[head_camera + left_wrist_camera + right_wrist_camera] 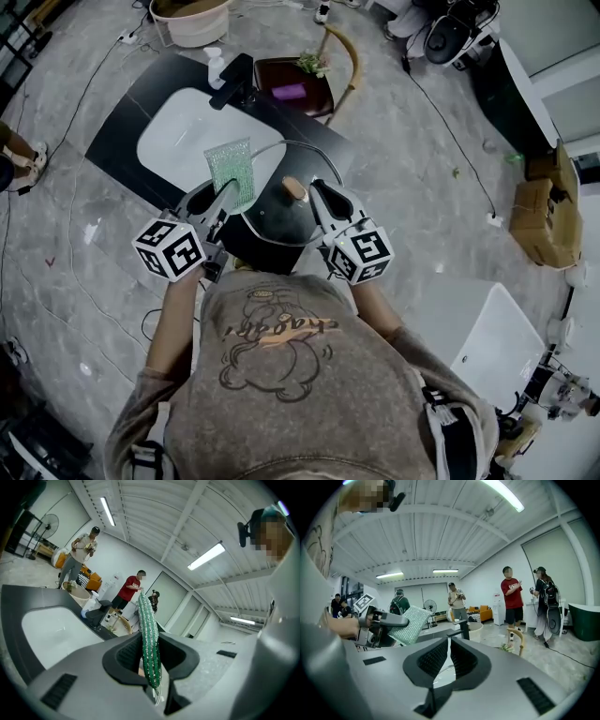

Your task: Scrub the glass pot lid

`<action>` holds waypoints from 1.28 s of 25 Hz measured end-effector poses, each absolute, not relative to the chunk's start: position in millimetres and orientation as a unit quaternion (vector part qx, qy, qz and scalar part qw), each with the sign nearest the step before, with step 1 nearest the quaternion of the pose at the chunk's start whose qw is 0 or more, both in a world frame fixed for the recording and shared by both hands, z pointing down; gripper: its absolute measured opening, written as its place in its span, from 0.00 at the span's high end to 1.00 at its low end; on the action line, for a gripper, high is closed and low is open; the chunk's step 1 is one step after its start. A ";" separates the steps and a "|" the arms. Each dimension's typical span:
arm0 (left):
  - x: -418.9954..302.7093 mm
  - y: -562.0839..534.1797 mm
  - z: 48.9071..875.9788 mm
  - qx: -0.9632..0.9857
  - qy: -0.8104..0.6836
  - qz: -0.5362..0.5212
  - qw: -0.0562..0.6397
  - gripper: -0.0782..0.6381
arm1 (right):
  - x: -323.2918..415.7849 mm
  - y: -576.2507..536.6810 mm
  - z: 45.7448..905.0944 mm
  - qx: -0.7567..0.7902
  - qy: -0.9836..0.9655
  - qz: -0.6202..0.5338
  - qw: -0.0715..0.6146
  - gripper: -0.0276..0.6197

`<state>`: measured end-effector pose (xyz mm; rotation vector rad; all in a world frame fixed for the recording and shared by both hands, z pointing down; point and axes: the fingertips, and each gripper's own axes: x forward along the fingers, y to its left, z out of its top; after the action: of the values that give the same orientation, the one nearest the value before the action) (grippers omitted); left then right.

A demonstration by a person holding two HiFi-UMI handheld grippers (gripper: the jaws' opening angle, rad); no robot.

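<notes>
In the head view the glass pot lid (267, 220), dark and round with a wooden knob (294, 187), is held up in front of the person's chest. My right gripper (316, 193) is shut on the lid's rim, right beside the knob; in the right gripper view its jaws (449, 654) stand almost together with a thin edge between them. My left gripper (221, 194) is shut on a green mesh scrub cloth (232, 169), which stands up from its jaws (150, 667) as a narrow green strip (149, 630). The cloth (408, 624) hangs just left of the lid.
A white sink (178, 141) sits in a black counter (117, 141) beyond the grippers, with a black faucet (232, 80) and a soap bottle (216, 66). A dark tray (305, 98), a white tub (192, 23) and cardboard boxes (544, 206) stand around. Several people stand farther off.
</notes>
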<state>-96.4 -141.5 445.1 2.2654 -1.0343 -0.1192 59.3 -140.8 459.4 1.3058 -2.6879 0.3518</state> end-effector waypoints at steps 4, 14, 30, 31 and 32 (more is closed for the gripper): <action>-91.8 -141.3 443.0 0.870 -0.399 -0.025 0.287 0.78 | 60.6 -138.0 454.1 0.434 -0.893 0.107 0.056 0.92; -86.1 -143.5 444.7 0.884 -0.433 0.013 0.176 0.78 | 59.9 -141.5 459.3 0.450 -0.887 0.091 0.048 0.92; -88.9 -146.1 468.8 0.869 -0.480 0.004 0.120 0.78 | 62.4 -145.1 479.4 0.468 -0.877 0.105 0.018 0.92; -89.3 -146.2 468.5 0.868 -0.481 0.005 0.121 0.78 | 62.5 -145.3 478.8 0.469 -0.877 0.106 0.016 0.92; -89.7 -146.4 468.3 0.868 -0.482 0.006 0.121 0.78 | 62.9 -145.5 478.2 0.470 -0.876 0.106 0.016 0.92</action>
<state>-89.7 -146.4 468.3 2.5332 -1.4080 0.0163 62.9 -145.5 478.2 1.4610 -2.7260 0.3309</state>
